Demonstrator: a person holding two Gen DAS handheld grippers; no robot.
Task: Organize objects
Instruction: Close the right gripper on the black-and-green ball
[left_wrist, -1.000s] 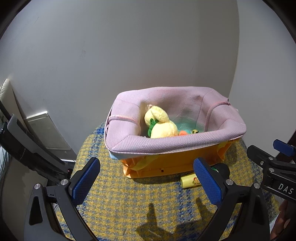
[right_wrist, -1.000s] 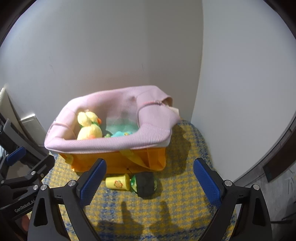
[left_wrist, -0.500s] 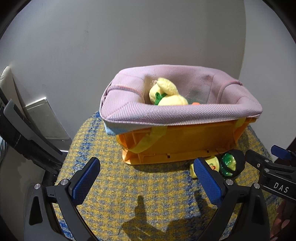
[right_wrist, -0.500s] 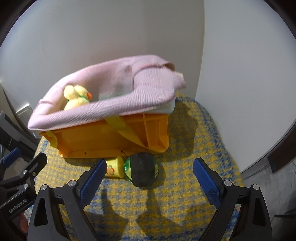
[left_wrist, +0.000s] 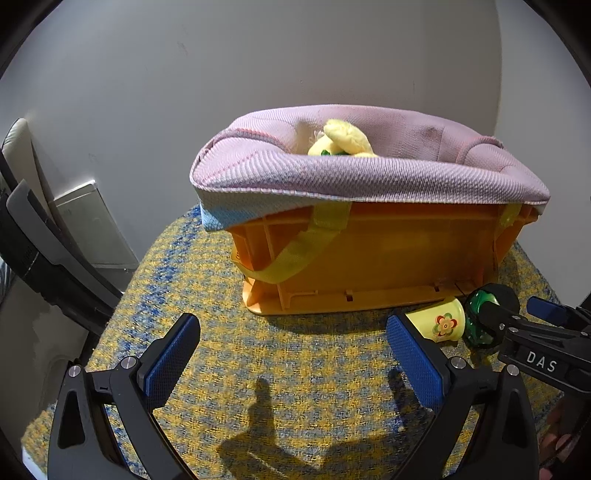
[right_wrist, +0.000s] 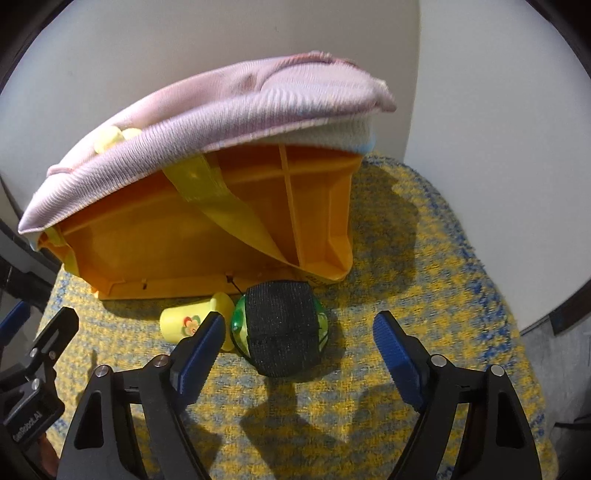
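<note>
Both wrist cams sit low over the woven mat (left_wrist: 295, 354), angled down, facing the orange bin (left_wrist: 388, 258) in the wall corner. Left cam: near the bin's front-left, sees its long front wall and left end. Right cam: closer, off the bin's front-right corner. Shared: bin front, pink liner (right_wrist: 207, 122), yellow cup (right_wrist: 184, 325) and green-black ball (right_wrist: 280, 328) at the bin's foot.

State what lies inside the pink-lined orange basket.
Only a yellow plush toy shows above the pink liner of the orange basket. The liner's rim hides everything lower inside.
</note>
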